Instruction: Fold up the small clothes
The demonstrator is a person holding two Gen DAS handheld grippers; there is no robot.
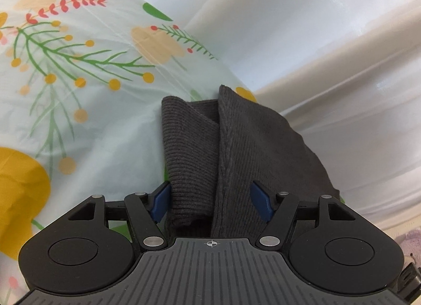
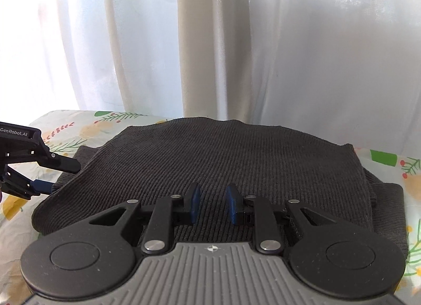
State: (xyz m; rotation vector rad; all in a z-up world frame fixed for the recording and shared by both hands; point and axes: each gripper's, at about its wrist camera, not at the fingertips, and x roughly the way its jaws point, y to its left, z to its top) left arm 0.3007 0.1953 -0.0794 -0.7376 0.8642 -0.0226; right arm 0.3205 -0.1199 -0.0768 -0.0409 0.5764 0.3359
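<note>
Both hand-held grippers hover at a dark grey ribbed knit garment that I have laid on a worktop covered in a pale floral cloth. Left hand-held gripper: its blue pads stand wide apart with a folded edge of the garment rising between them, the left pad just beside the fabric and the right one clear of it, so I read it as released. Seen from my right wrist, that left hand-held gripper sits at the garment's left corner, one black finger above the fabric's edge and one blue-tipped finger below it. Right hand-held gripper: low over the near middle of the garment, its blue pads stand a narrow gap apart with nothing caught between them, the knit showing through the gap. Spread flat, the garment runs from the near edge to the far edge of the worktop, with a folded layer at its right side. White curtains hang behind the far edge
</note>
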